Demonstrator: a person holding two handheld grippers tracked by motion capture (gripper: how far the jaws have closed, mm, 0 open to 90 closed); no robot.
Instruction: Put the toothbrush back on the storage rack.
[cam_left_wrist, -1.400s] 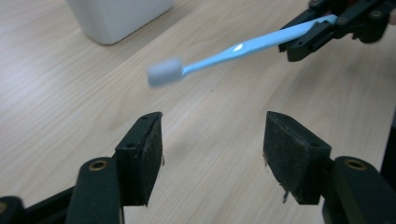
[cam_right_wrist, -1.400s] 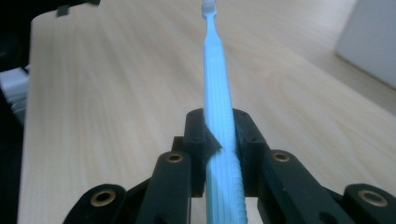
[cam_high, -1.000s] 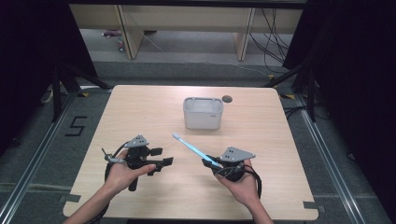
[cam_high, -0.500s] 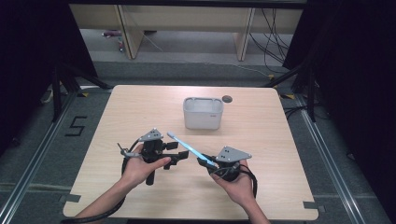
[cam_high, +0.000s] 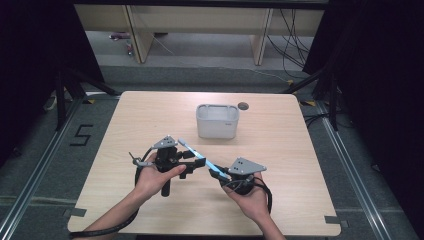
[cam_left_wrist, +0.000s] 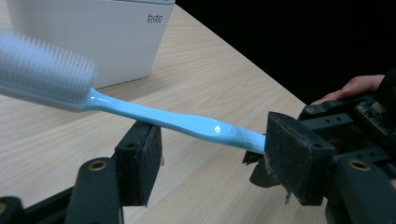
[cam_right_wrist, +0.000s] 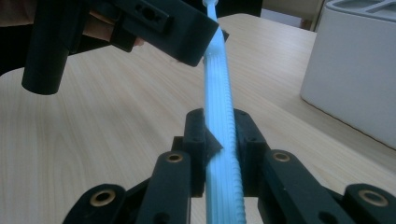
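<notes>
A person stands at a light wooden table (cam_high: 150, 110), one two-jaw gripper in each hand. The right gripper (cam_high: 221, 173), low and right of the table's middle, is clamped on the handle end of a light blue toothbrush (cam_high: 197, 157). In the right gripper view its two black pads press on both sides of the ribbed handle (cam_right_wrist: 219, 140), which runs up and away from them.

The toothbrush is held off the table, slanting from the right gripper up and to the left toward the left gripper (cam_high: 191, 159). Its bristle head (cam_left_wrist: 44, 70) points toward a white rectangular container (cam_high: 216, 121) that stands upright near the table's far middle, well apart from both hands.

The left gripper sits just left of centre, with its jaws straddling the middle of the brush handle. Its jaws have just been closing with the handle between them. In the left gripper view the handle (cam_left_wrist: 177, 121) crosses above the left pad and meets the front of the right pad; a gap shows between the pads, and they do not yet squeeze it.

A small dark round disc (cam_high: 243, 105) lies on the table just right of the container's far corner
</notes>
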